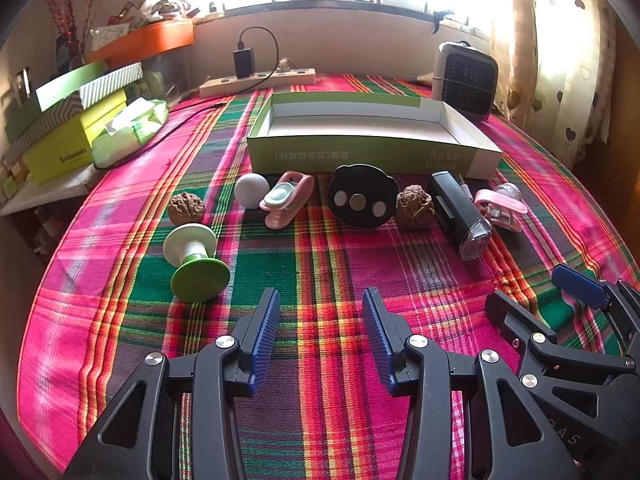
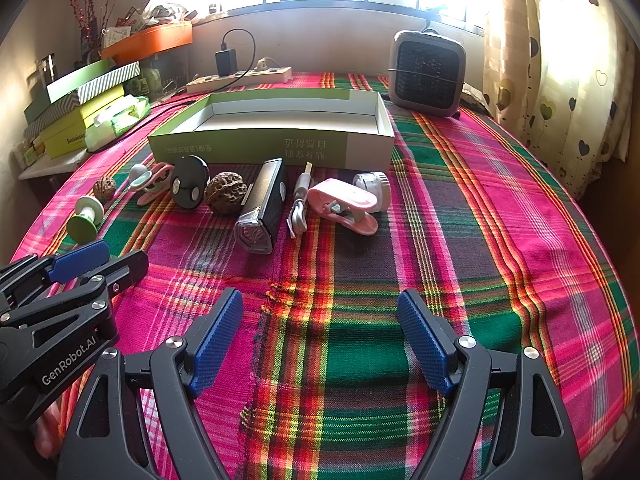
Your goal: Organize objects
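Counter under plaid cloth (image 1: 320,264), fills both views. Open green tray box (image 1: 372,152) upper centre, empty, long axis left-right. Row of loose items just below its front wall: black bike light (image 2: 266,204), long axis running toward the camera, lens nearest; black round disc (image 1: 362,196); pink clip (image 2: 348,204); green-and-white spool (image 1: 196,260) lower left; two walnuts (image 1: 416,206). Left hand-held gripper (image 1: 320,320) spread wide, empty, low centre; right hand-held gripper (image 2: 320,324) likewise spread, empty. Judgement: light and clip lie up-left of the right one, nearer it; spool nearer the left.
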`<action>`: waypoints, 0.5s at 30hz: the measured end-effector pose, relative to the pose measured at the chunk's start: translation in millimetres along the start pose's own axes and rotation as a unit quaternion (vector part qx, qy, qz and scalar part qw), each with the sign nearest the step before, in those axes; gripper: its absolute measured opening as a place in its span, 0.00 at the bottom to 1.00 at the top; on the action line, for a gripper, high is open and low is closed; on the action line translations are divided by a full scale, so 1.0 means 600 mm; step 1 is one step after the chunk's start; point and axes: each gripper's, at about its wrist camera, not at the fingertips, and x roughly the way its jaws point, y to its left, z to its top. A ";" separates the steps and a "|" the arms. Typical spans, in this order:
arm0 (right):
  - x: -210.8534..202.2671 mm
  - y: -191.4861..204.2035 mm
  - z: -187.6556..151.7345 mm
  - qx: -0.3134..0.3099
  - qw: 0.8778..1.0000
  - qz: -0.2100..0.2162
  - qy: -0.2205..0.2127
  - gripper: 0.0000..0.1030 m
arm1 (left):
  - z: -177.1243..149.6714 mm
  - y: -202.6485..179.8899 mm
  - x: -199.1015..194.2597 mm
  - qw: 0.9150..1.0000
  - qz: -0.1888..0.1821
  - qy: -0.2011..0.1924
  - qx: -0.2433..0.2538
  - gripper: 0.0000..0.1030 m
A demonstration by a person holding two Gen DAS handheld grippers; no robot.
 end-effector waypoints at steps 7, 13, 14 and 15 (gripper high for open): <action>0.003 -0.006 0.008 0.000 1.000 0.003 0.006 0.77 | 0.005 0.008 0.002 1.000 -0.005 0.004 0.004 0.40; 0.003 -0.004 0.005 0.001 1.000 0.004 0.014 0.77 | 0.003 0.015 0.002 1.000 -0.001 0.007 -0.005 0.40; 0.003 -0.003 0.005 0.001 1.000 0.004 0.014 0.77 | 0.002 0.015 0.002 1.000 -0.001 0.007 -0.004 0.40; 0.003 -0.003 0.005 0.001 1.000 0.003 0.014 0.77 | 0.002 0.014 0.002 1.000 0.000 0.006 -0.003 0.40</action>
